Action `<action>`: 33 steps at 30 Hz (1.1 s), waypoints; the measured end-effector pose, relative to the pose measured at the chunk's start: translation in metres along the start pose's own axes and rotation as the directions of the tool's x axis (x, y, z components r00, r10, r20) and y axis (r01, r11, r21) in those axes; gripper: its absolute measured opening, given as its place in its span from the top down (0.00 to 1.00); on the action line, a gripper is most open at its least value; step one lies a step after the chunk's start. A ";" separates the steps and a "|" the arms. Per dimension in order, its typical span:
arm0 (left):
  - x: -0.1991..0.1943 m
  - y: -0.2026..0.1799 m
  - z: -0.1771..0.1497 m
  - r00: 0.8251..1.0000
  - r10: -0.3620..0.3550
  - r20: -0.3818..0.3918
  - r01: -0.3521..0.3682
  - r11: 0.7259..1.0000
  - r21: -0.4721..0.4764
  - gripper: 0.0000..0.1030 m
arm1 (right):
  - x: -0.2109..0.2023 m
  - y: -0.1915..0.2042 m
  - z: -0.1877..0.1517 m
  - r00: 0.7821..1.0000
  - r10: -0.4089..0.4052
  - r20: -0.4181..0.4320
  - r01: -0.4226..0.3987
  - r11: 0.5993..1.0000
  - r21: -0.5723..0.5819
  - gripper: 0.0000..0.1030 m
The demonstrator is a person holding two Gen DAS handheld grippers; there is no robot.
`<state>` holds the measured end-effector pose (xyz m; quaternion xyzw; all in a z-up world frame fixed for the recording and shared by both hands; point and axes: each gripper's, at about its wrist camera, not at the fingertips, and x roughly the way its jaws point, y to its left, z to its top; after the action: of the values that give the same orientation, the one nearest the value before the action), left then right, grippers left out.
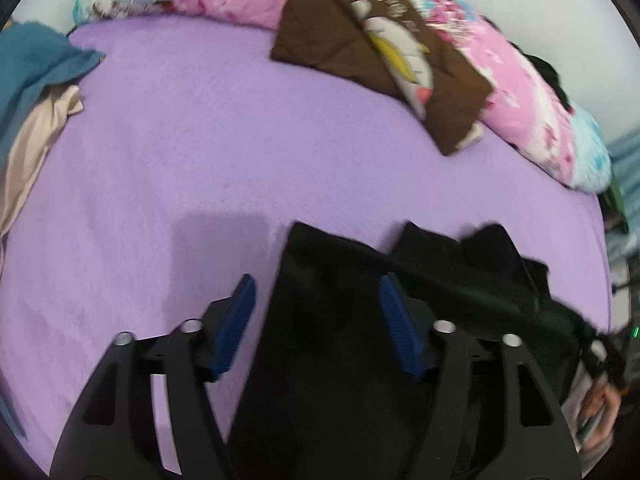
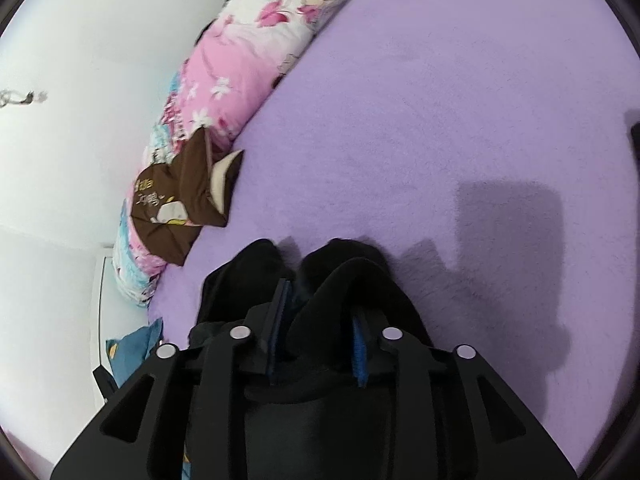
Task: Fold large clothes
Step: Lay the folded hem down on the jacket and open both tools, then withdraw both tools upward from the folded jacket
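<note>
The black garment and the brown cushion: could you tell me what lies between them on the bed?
Only bare purple bedsheet separates the black garment from the brown cushion, in both wrist views.

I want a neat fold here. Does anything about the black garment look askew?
Yes. The black garment lies bunched on the purple bed, its far edge humped in uneven peaks rather than flat, and a fold is draped between the right tool's pads.

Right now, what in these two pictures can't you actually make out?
- Black garment: left wrist view, its near end is hidden under the left claw.
- Right claw: right wrist view, black folds cover its pads; grip unclear.
- Brown printed cloth: its lettering is too small to read.
</note>
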<state>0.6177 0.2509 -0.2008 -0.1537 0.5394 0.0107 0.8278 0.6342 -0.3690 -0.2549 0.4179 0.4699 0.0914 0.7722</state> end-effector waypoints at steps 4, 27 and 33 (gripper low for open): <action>-0.027 -0.013 -0.050 0.997 -0.037 0.061 0.034 0.999 0.040 0.25 | -0.023 0.010 -0.004 0.997 0.027 0.070 -0.026 1.000 -0.015 0.12; -0.048 0.023 -0.207 0.982 -0.088 0.169 0.100 0.993 -0.066 0.20 | 0.028 0.197 -0.112 0.951 -0.304 0.050 0.139 0.278 -0.950 0.14; -0.038 0.040 -0.211 0.985 -0.115 0.132 0.123 0.991 -0.055 0.20 | 0.079 0.210 -0.142 0.908 -0.418 0.013 0.042 0.061 -0.997 0.18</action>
<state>0.4071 0.2386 -0.2545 -0.2107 0.4743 -0.0118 0.8547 0.6159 -0.1145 -0.1818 -0.3045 0.4512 0.3129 0.7783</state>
